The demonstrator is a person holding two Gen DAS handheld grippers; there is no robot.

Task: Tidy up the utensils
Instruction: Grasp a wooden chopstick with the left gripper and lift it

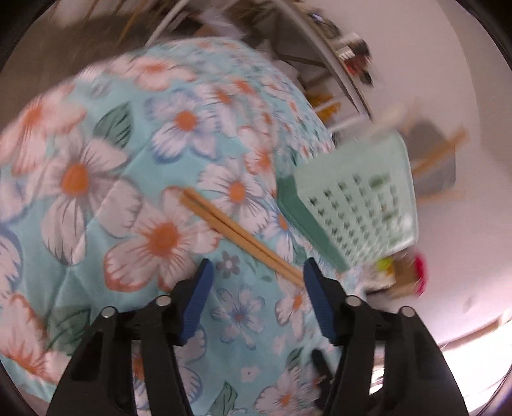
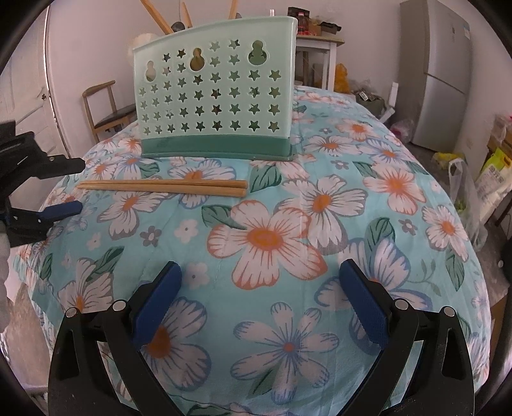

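Note:
A pair of wooden chopsticks (image 2: 166, 186) lies flat on the floral cloth in front of a mint green utensil holder (image 2: 217, 99) with star-shaped holes. Wooden utensil handles (image 2: 156, 16) stick out of the holder's top. My right gripper (image 2: 259, 275) is open and empty, low over the cloth, well short of the chopsticks. My left gripper (image 1: 256, 272) is open and empty, with the thin ends of the chopsticks (image 1: 236, 232) just ahead of its right finger. It also shows in the right wrist view (image 2: 75, 185) at the chopsticks' left tips. The left wrist view is blurred; the holder (image 1: 355, 198) stands at its right.
The floral cloth (image 2: 384, 198) covers a rounded table. A wooden chair (image 2: 105, 108) stands behind at left, a grey fridge (image 2: 444, 73) at right, a white side table (image 2: 316, 54) at the back, and bags (image 2: 492, 172) on the floor at right.

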